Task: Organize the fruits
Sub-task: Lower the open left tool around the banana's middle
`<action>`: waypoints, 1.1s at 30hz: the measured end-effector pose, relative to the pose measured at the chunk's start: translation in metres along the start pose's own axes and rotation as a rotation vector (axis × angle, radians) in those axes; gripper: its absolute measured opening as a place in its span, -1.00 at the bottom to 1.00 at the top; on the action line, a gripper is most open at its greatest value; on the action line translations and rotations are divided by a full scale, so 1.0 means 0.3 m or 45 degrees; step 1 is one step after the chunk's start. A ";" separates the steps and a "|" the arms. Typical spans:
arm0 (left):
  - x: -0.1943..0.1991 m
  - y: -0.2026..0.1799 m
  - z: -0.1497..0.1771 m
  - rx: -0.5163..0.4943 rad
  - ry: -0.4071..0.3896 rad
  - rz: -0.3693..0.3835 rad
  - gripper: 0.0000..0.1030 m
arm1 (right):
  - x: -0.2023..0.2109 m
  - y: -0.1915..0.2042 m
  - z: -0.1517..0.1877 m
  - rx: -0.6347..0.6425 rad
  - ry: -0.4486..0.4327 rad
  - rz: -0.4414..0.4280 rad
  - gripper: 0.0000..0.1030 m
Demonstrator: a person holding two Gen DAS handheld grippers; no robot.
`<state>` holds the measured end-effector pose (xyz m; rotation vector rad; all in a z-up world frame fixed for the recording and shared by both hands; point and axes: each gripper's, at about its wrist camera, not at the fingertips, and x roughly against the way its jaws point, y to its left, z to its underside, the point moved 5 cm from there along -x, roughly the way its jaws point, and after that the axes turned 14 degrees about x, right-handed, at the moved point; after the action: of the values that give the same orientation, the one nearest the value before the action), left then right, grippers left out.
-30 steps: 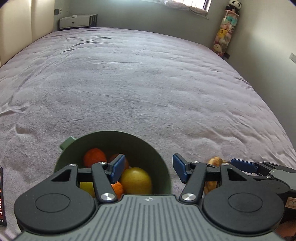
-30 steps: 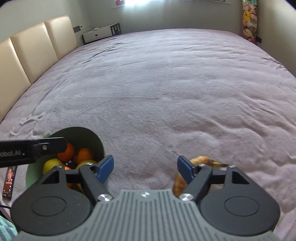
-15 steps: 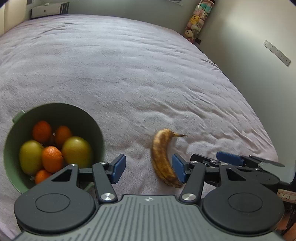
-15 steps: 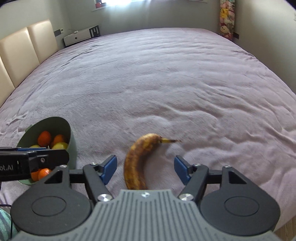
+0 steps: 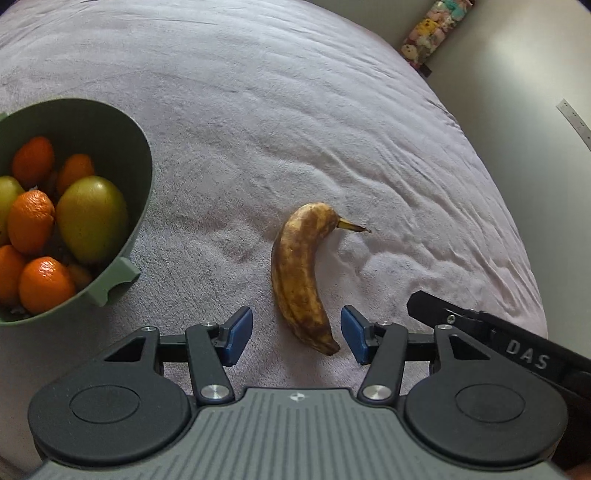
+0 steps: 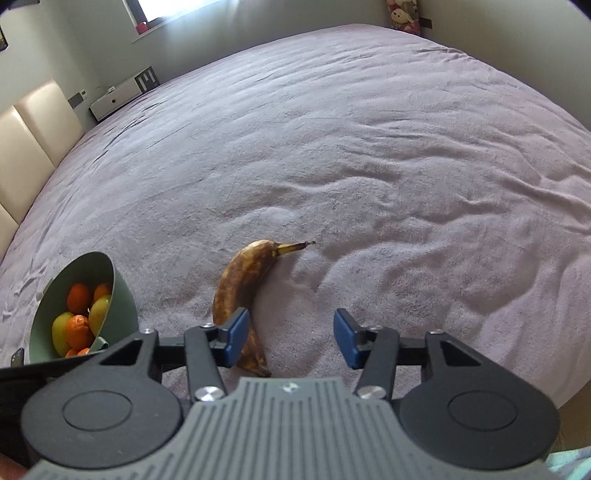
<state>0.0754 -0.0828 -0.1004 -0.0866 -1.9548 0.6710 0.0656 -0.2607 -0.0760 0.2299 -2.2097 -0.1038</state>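
Note:
A brown-spotted banana (image 5: 301, 275) lies on the purple bedspread, stem pointing right; it also shows in the right wrist view (image 6: 240, 291). A green bowl (image 5: 138, 155) to its left holds several oranges (image 5: 29, 221) and green-yellow mangoes (image 5: 92, 218); the bowl also shows in the right wrist view (image 6: 123, 291). My left gripper (image 5: 297, 336) is open and empty, with the banana's near end between its blue pads, untouched. My right gripper (image 6: 291, 339) is open and empty, its left pad over the banana's lower part.
The purple bedspread (image 6: 369, 147) stretches far ahead. A cream headboard (image 6: 33, 136) and a white cabinet (image 6: 125, 92) stand at the far left. Plush toys (image 5: 432, 26) hang by the far right wall. The right gripper's body (image 5: 517, 350) sits close at my left gripper's right.
Both grippers moved up and rightward away from the bowl. The banana now sits between the left gripper's pads; in the right view it shifted left under the left pad.

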 end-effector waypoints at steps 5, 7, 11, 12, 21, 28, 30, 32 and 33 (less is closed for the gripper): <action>-0.065 -0.012 0.004 0.019 0.011 -0.037 0.27 | -0.029 -0.028 0.000 -0.048 0.013 -0.007 -0.03; -0.096 -0.014 0.009 0.027 0.035 -0.057 0.27 | -0.045 -0.035 0.001 -0.062 0.025 -0.012 -0.03; -0.145 -0.023 0.017 0.045 0.066 -0.085 0.27 | -0.077 -0.052 0.005 -0.083 0.043 -0.005 -0.03; -0.154 -0.023 0.017 0.049 0.070 -0.090 0.29 | -0.084 -0.058 0.004 -0.091 0.047 -0.004 -0.03; -0.224 -0.050 0.032 -0.026 0.114 -0.118 0.16 | -0.135 -0.083 -0.021 -0.144 0.037 -0.028 -0.03; -0.210 -0.048 0.013 -0.084 0.149 -0.104 -0.13 | -0.147 -0.045 -0.045 -0.051 0.021 -0.056 -0.03; -0.200 -0.047 0.002 -0.121 0.148 -0.126 -0.16 | -0.151 -0.036 -0.046 -0.001 0.023 -0.050 -0.03; -0.180 -0.036 -0.015 -0.145 0.157 -0.141 -0.20 | -0.155 -0.027 -0.045 0.060 0.029 -0.038 -0.03; -0.169 -0.027 -0.025 -0.154 0.164 -0.151 -0.23 | -0.158 -0.020 -0.044 0.094 0.035 -0.036 -0.03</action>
<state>0.1077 -0.1040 -0.1351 -0.0857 -1.8595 0.4583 0.1050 -0.2570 -0.1059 0.3012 -2.1858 -0.0345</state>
